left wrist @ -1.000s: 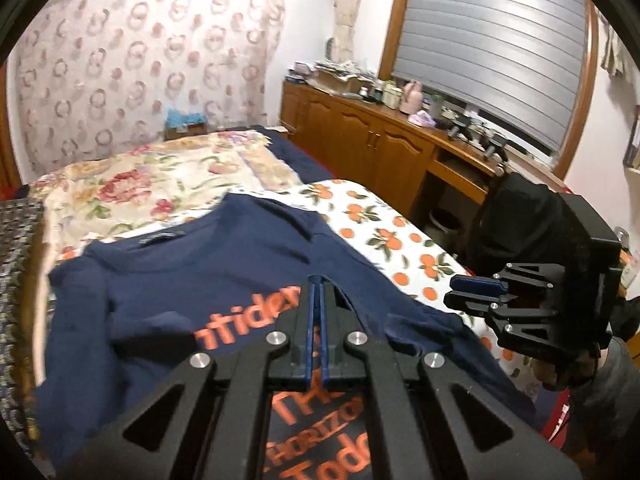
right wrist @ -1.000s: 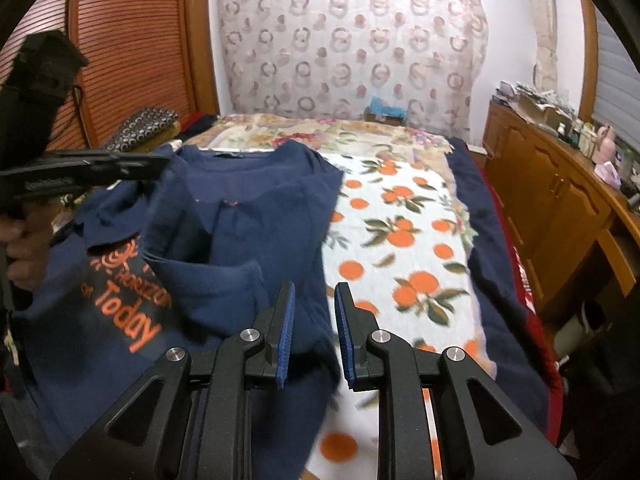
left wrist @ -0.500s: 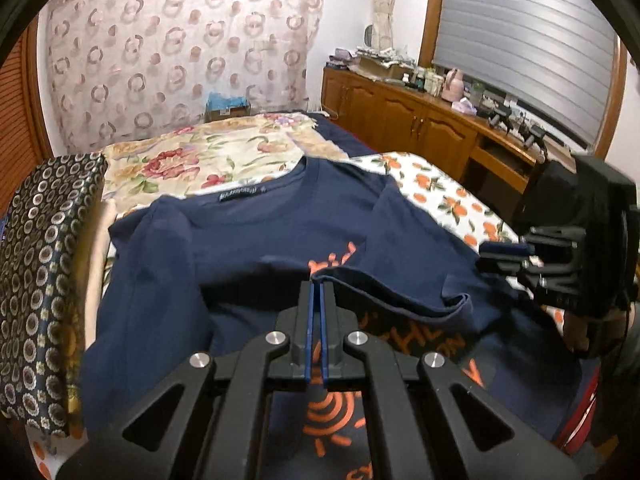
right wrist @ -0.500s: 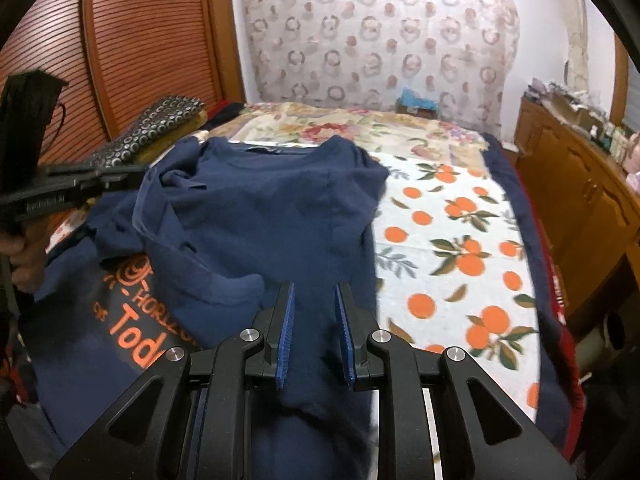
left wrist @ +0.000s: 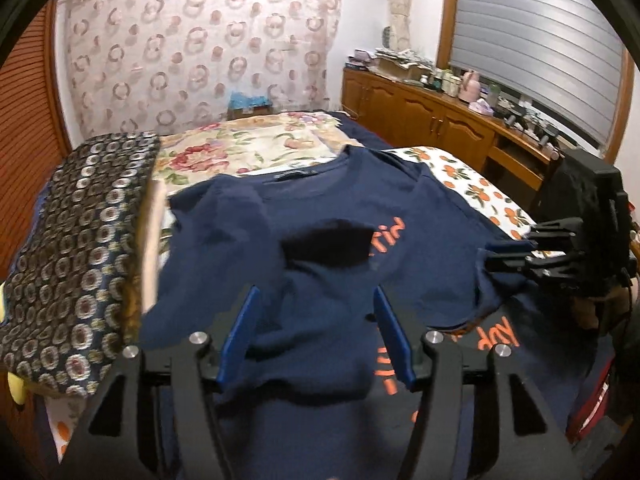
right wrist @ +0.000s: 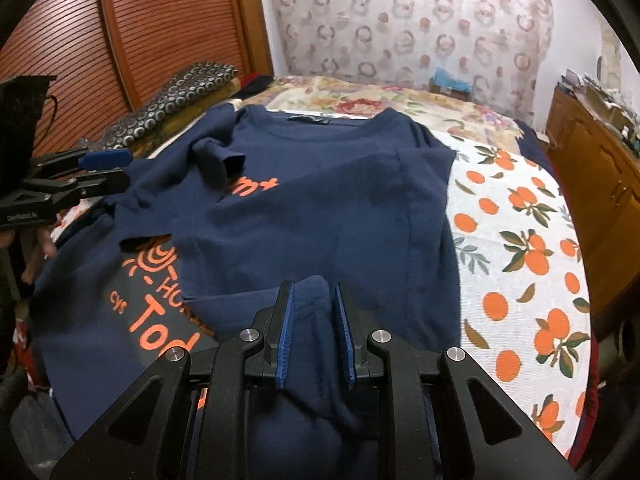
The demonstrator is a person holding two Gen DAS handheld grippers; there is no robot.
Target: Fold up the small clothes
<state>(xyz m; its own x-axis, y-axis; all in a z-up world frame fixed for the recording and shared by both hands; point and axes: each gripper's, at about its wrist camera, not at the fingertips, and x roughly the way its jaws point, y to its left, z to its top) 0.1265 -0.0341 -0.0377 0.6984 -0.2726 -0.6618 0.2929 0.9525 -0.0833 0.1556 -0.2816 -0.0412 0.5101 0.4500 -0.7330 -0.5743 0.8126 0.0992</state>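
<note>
The left claw (left wrist: pixel 316 334) had just been opening and stood released above the navy T-shirt (left wrist: pixel 328 248). Only the right wrist view showed the right claw (right wrist: pixel 314 332) grasping a fold of that shirt.

The left gripper (left wrist: pixel 314 332) is just opening its jaws, letting go of the navy T-shirt (left wrist: pixel 340 240), whose folded-over hem is settling flatter.

Ring-patterned curtain (left wrist: pixel 200 52), wooden cabinets (left wrist: pixel 420 120), grey blind (left wrist: pixel 540 40), louvred wooden door (right wrist: pixel 80 32)
</note>
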